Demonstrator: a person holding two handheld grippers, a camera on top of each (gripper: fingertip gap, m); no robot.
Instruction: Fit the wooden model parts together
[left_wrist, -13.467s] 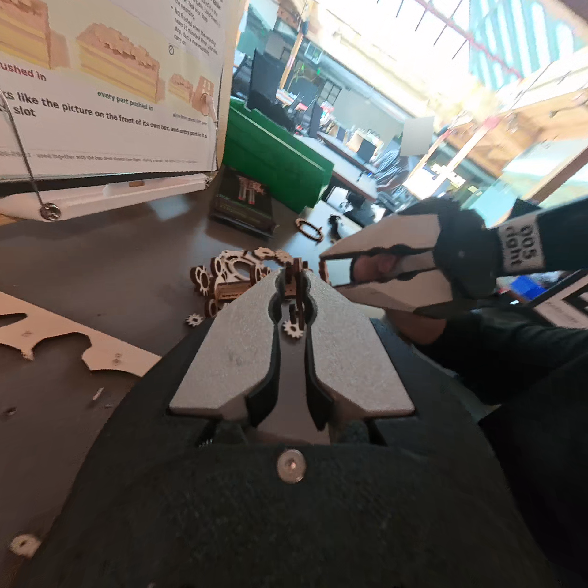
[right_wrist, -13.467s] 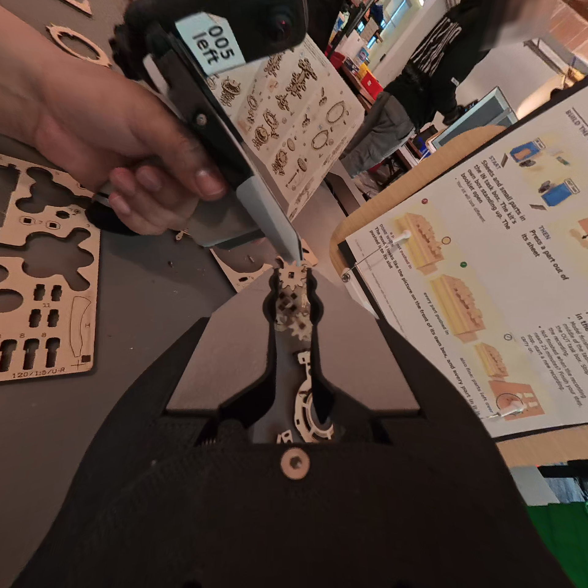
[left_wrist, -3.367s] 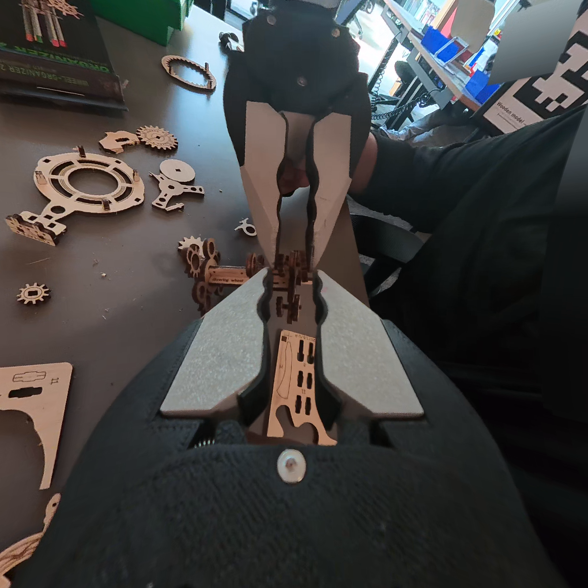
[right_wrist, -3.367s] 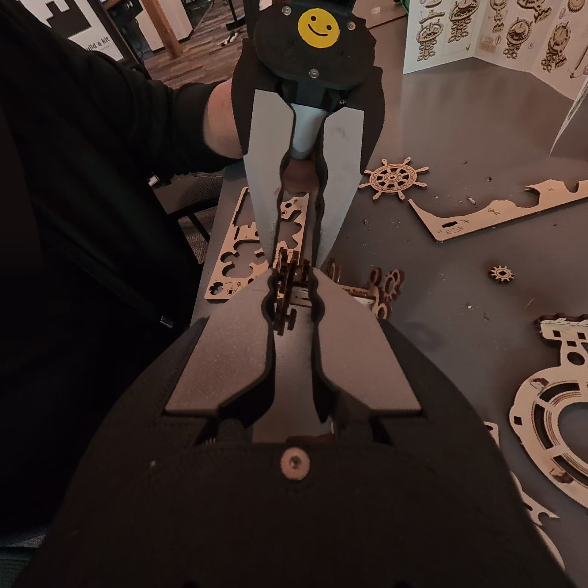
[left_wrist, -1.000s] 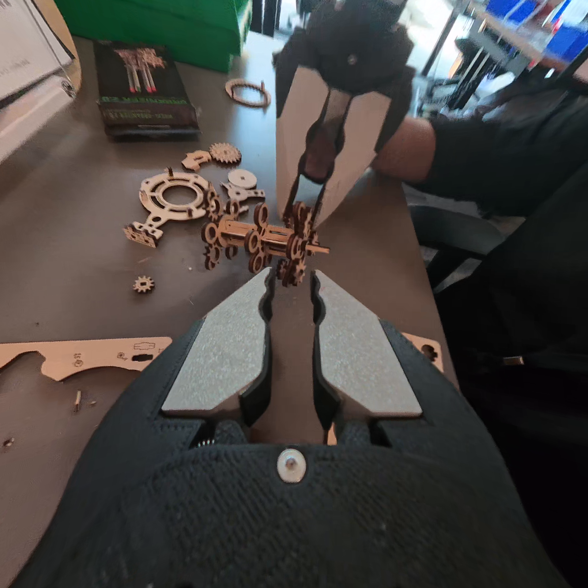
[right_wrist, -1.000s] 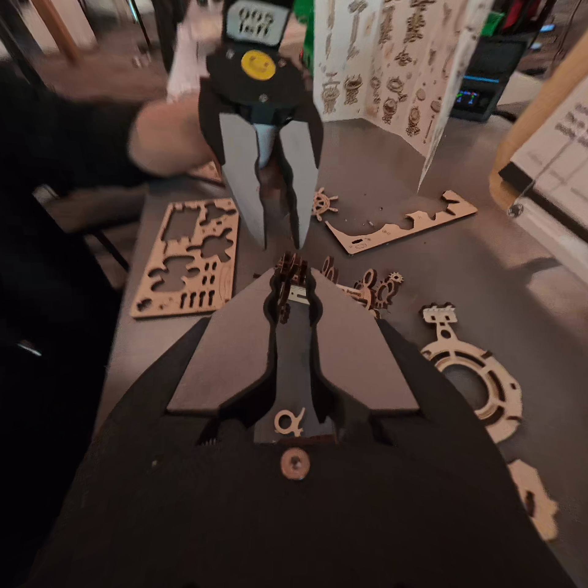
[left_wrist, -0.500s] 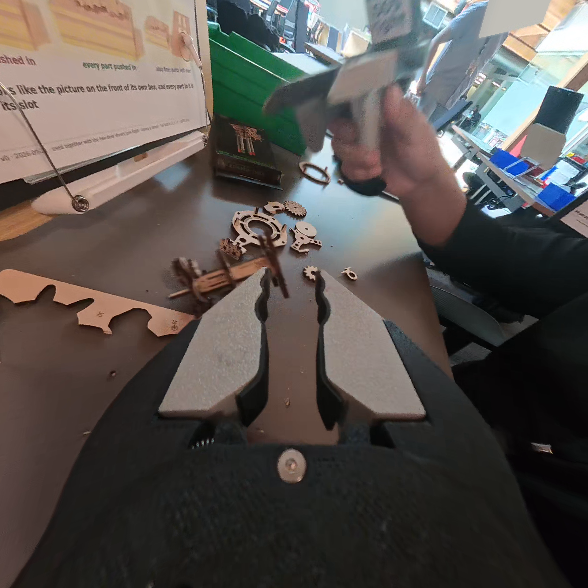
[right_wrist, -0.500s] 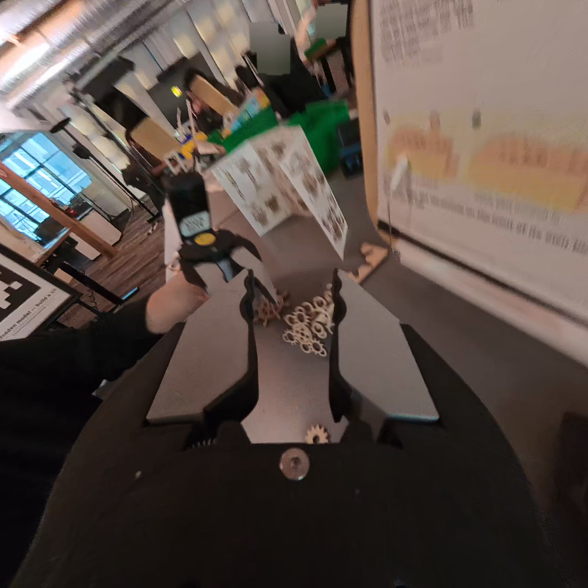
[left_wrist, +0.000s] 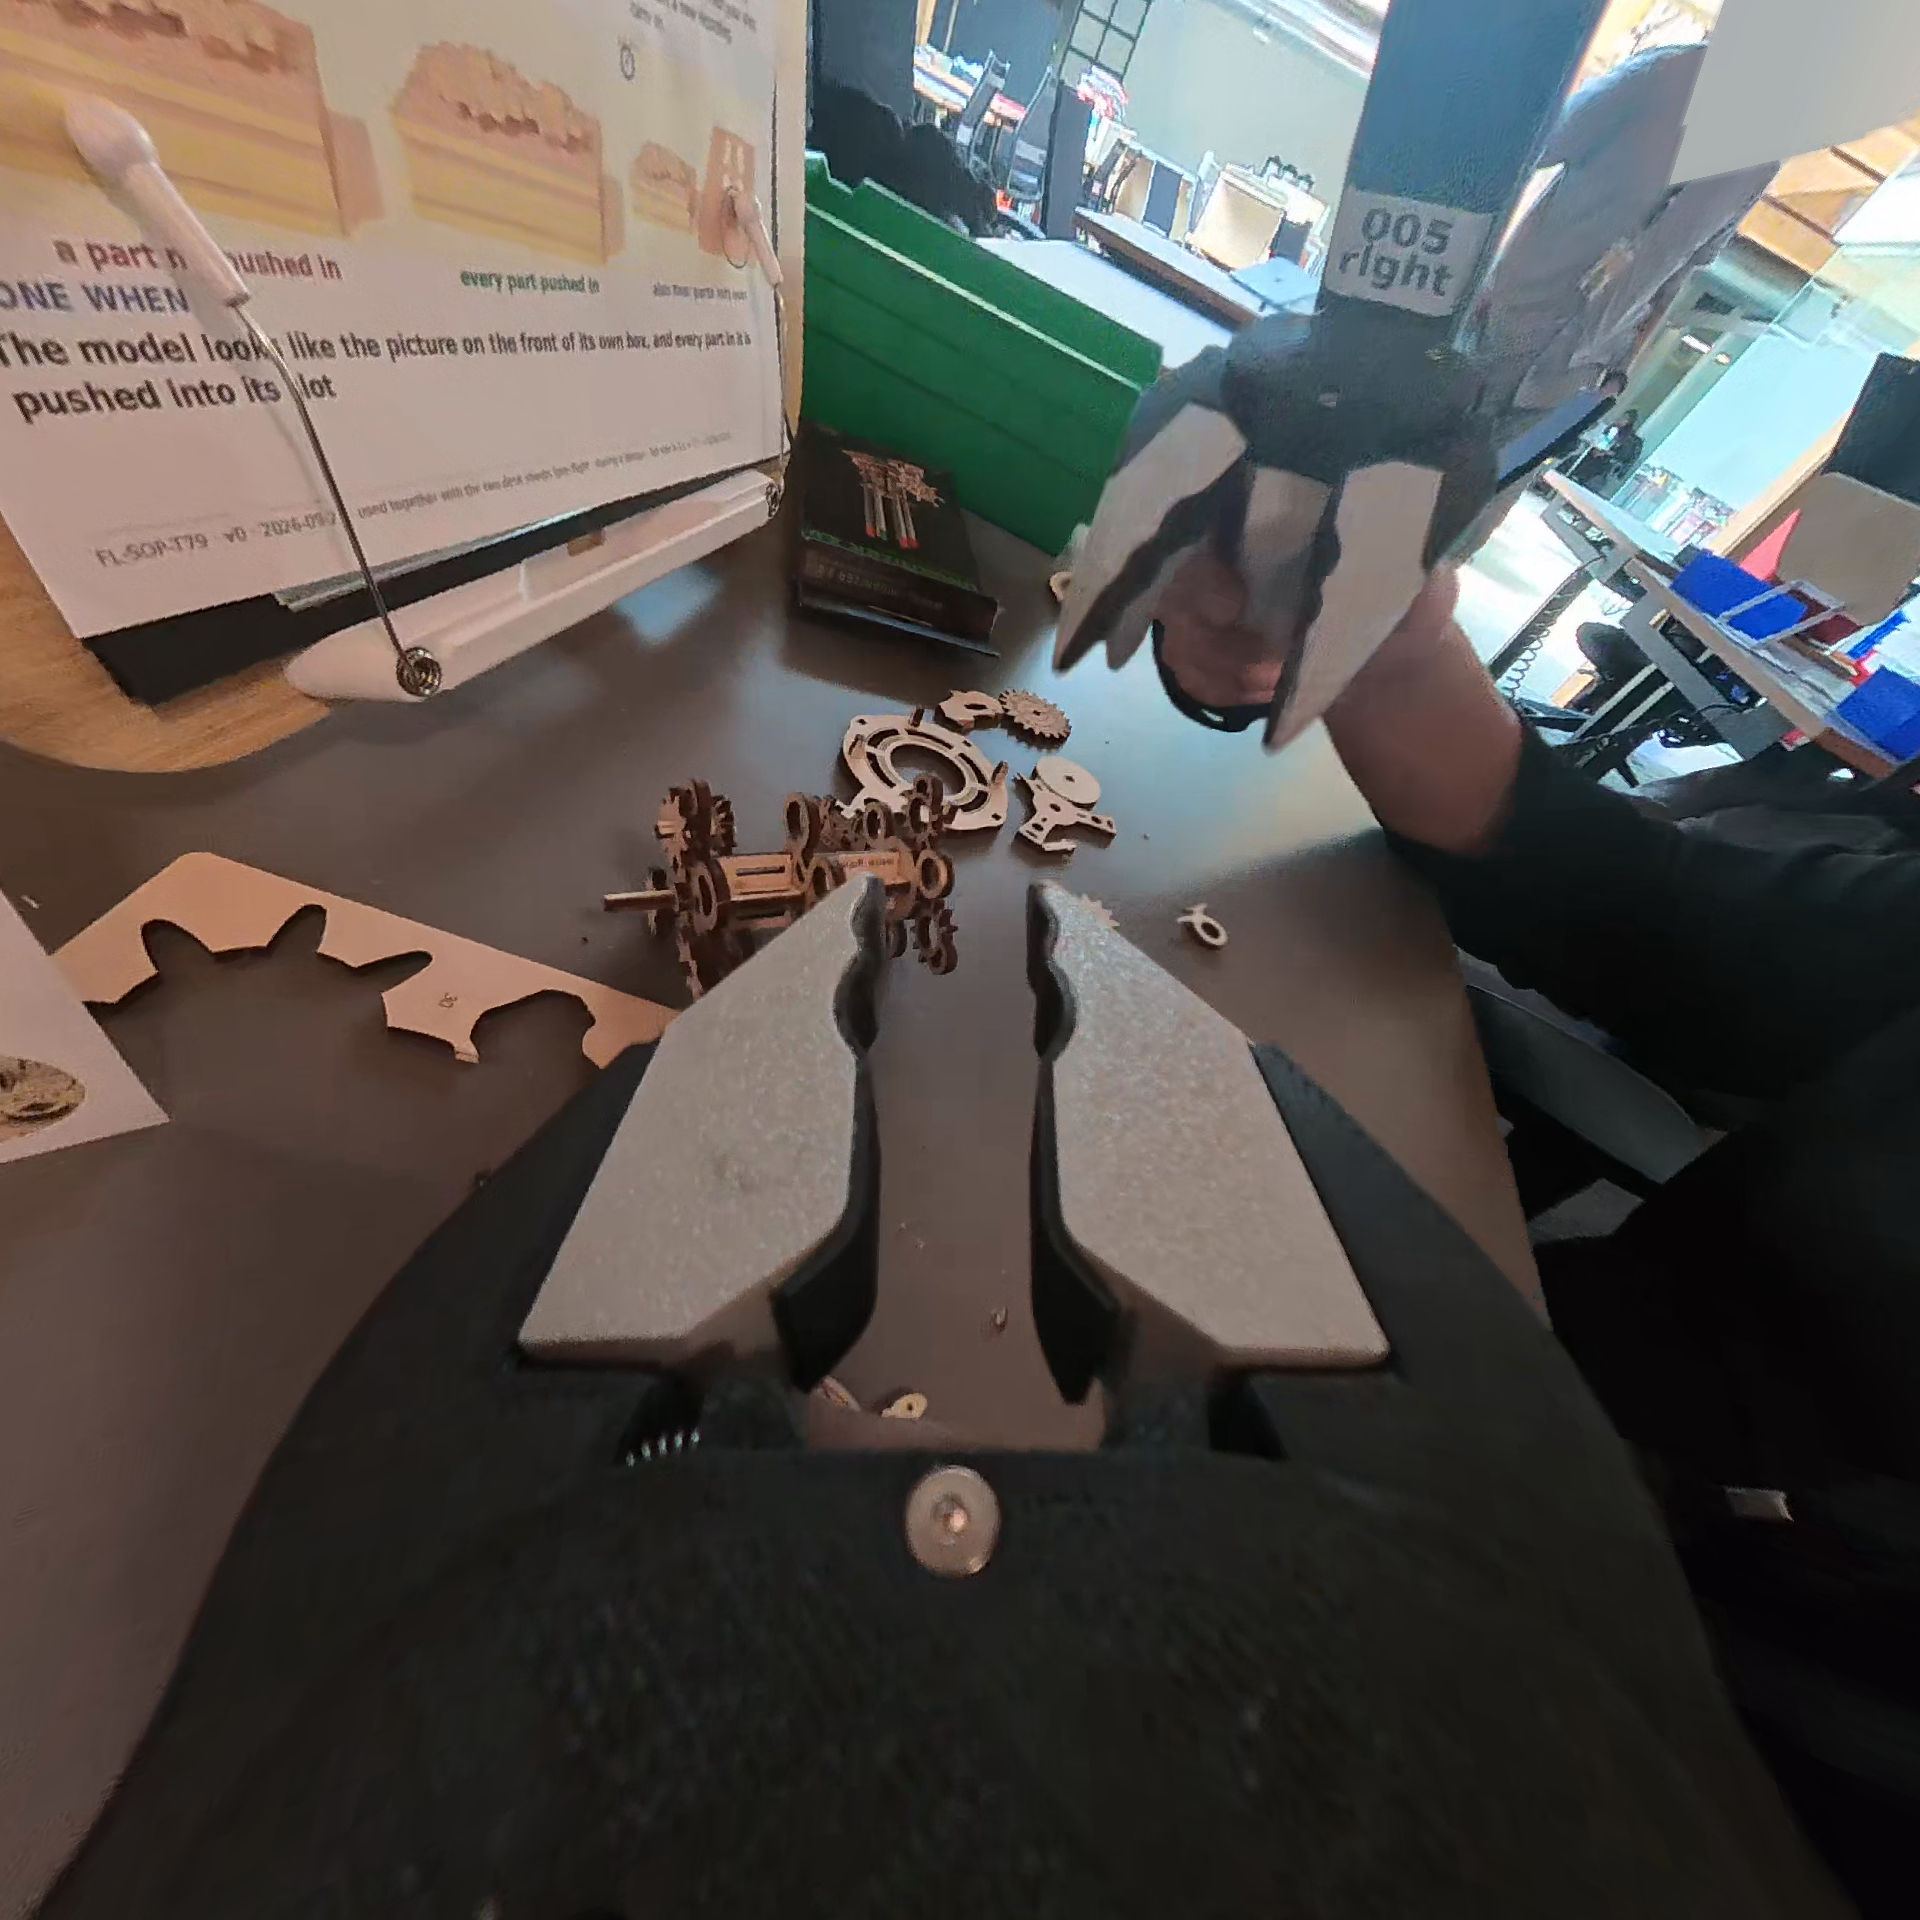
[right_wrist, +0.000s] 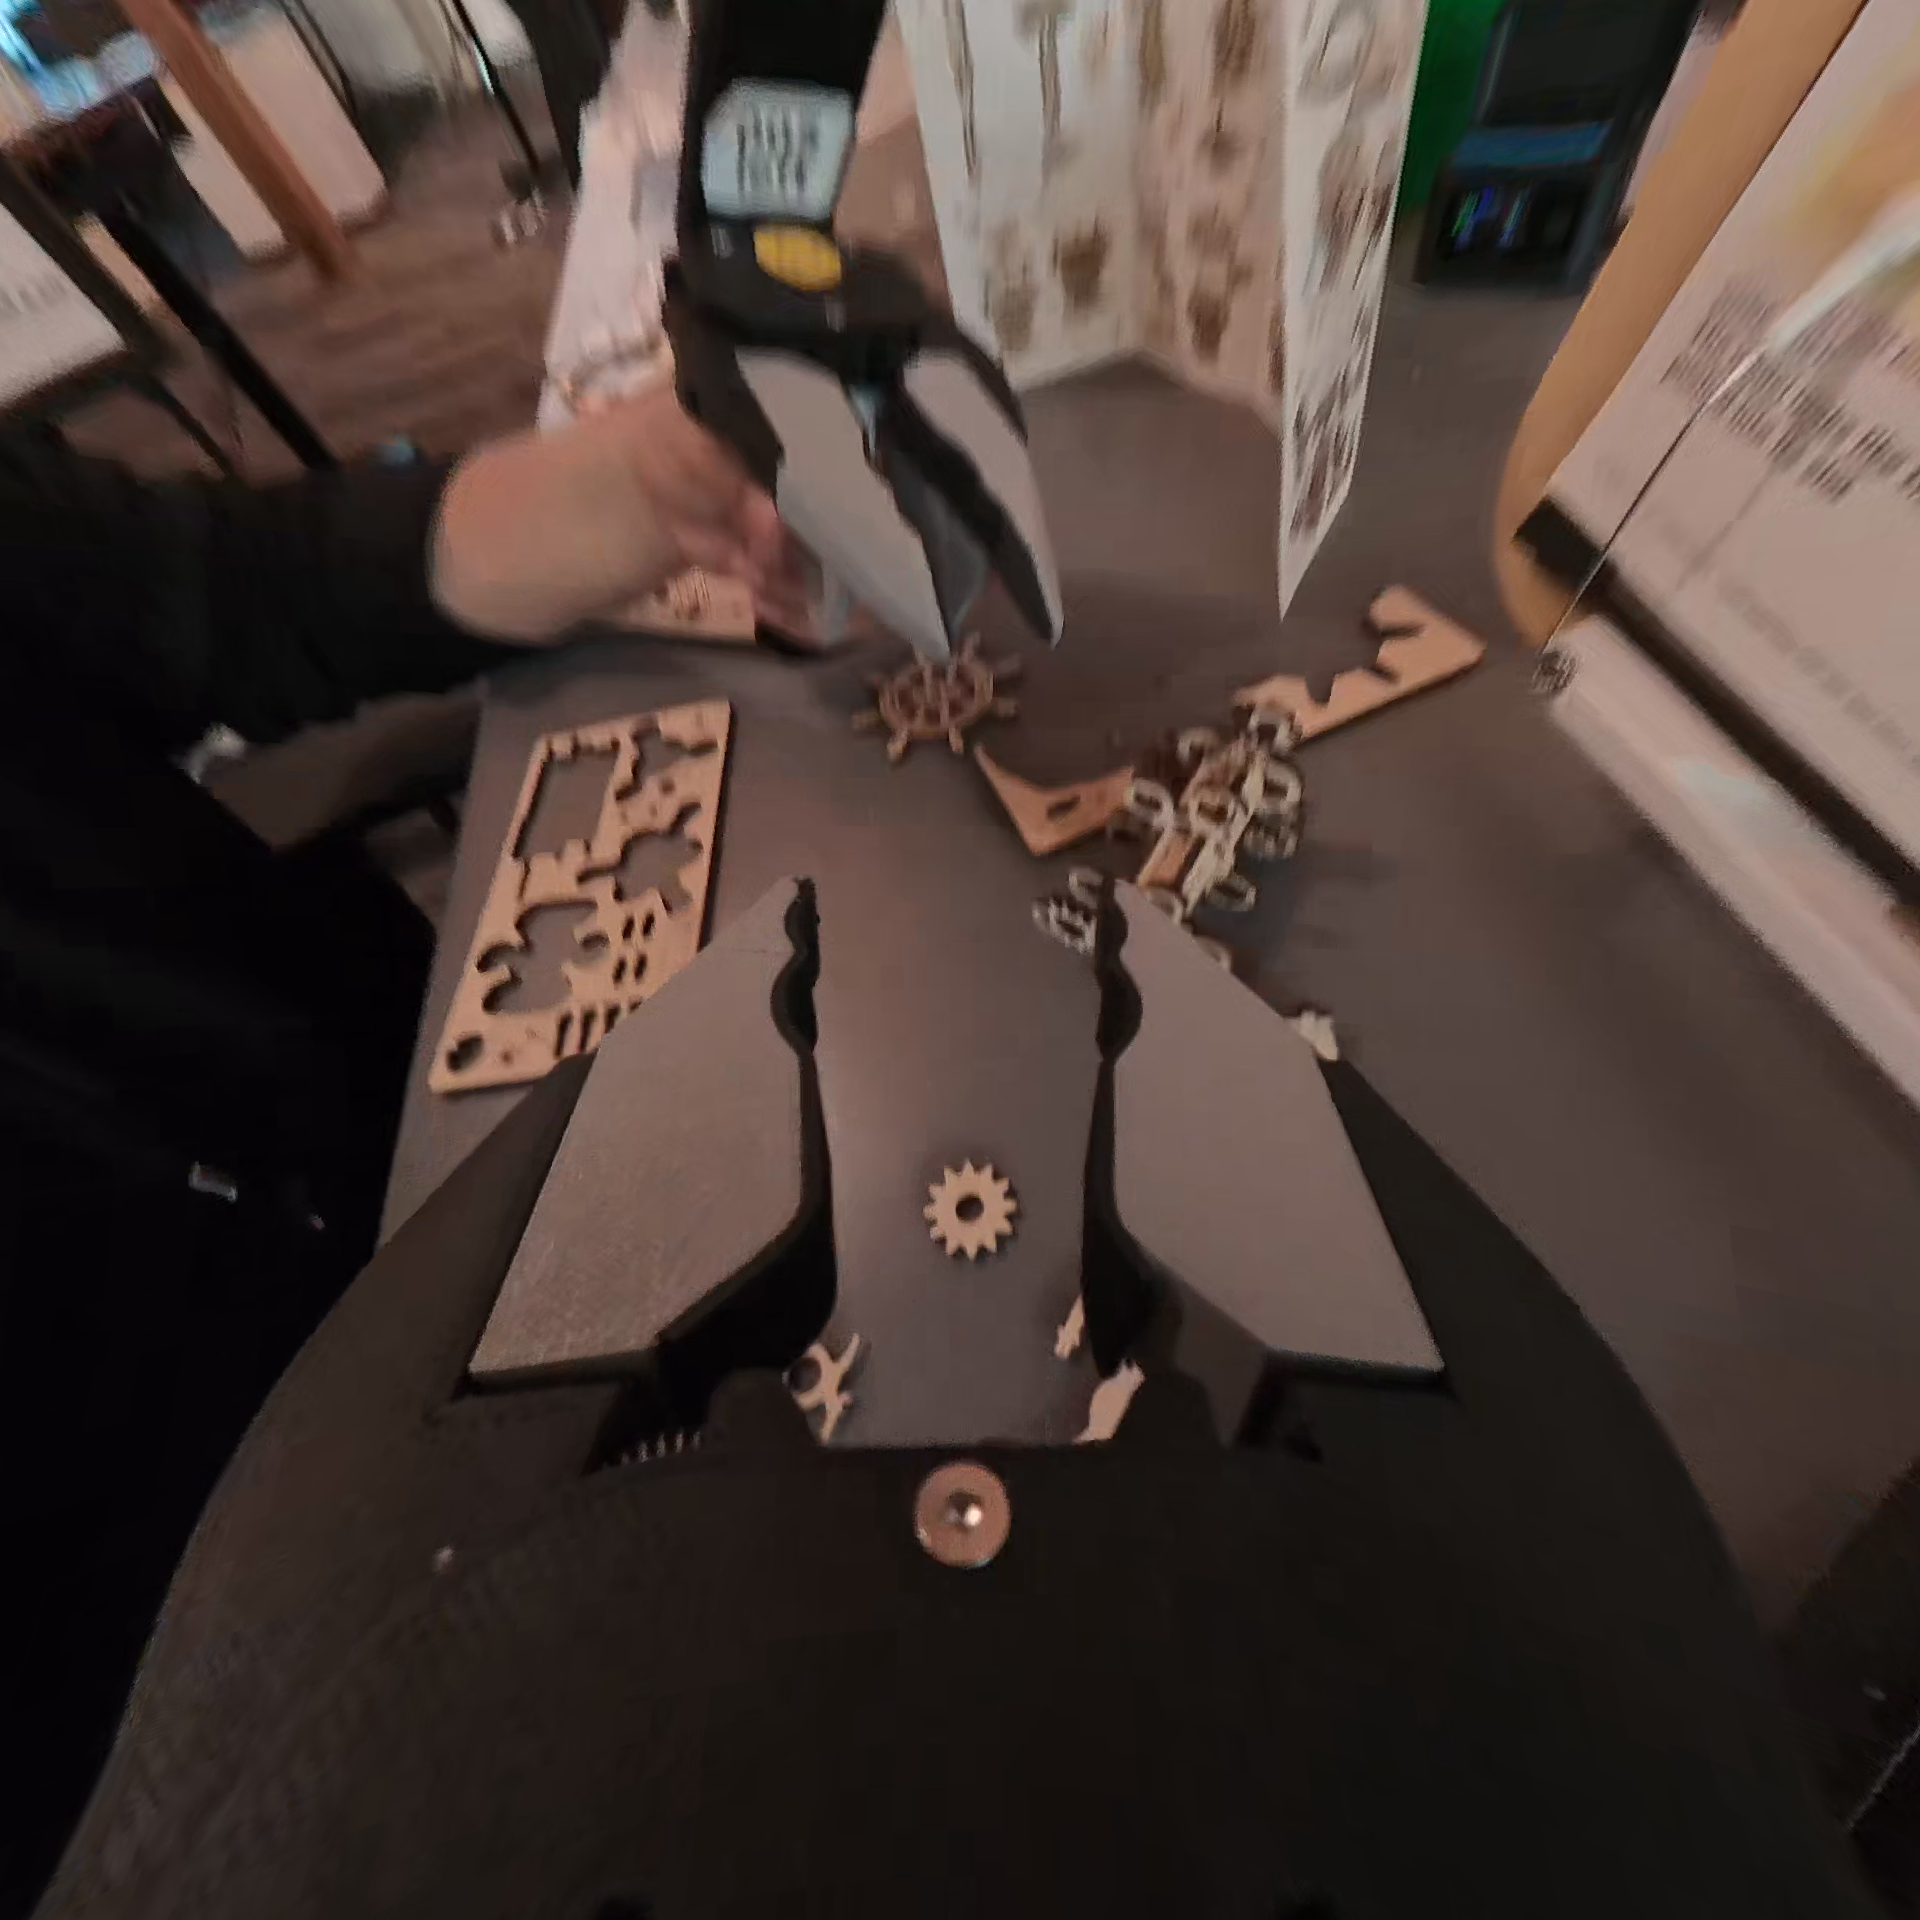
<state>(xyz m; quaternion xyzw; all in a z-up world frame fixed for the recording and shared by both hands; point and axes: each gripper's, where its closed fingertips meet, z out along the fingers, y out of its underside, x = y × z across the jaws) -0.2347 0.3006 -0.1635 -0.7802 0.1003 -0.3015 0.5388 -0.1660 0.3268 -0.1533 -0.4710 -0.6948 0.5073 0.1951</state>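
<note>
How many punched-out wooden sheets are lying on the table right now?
2: a rectangular sheet at the left in the right wrist view, and a wavy-edged strip farther right, partly under the gear assembly. Others may be out of view.

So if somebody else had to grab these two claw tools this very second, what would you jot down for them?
Left gripper: open, empty, low over the table.
Right gripper: open, empty, raised above the table.
The half-built axle assembly, with its gears and rings, lies on the table just ahead of the left gripper; neither gripper holds it.
Loose parts: a small gear lies below the right gripper, a ring plate beyond the assembly, a ship's wheel and a punched-out sheet nearer the person.
Done: several pieces already sit on the axle.
Left: pick the assembly up again and fit the loose parts.
</note>
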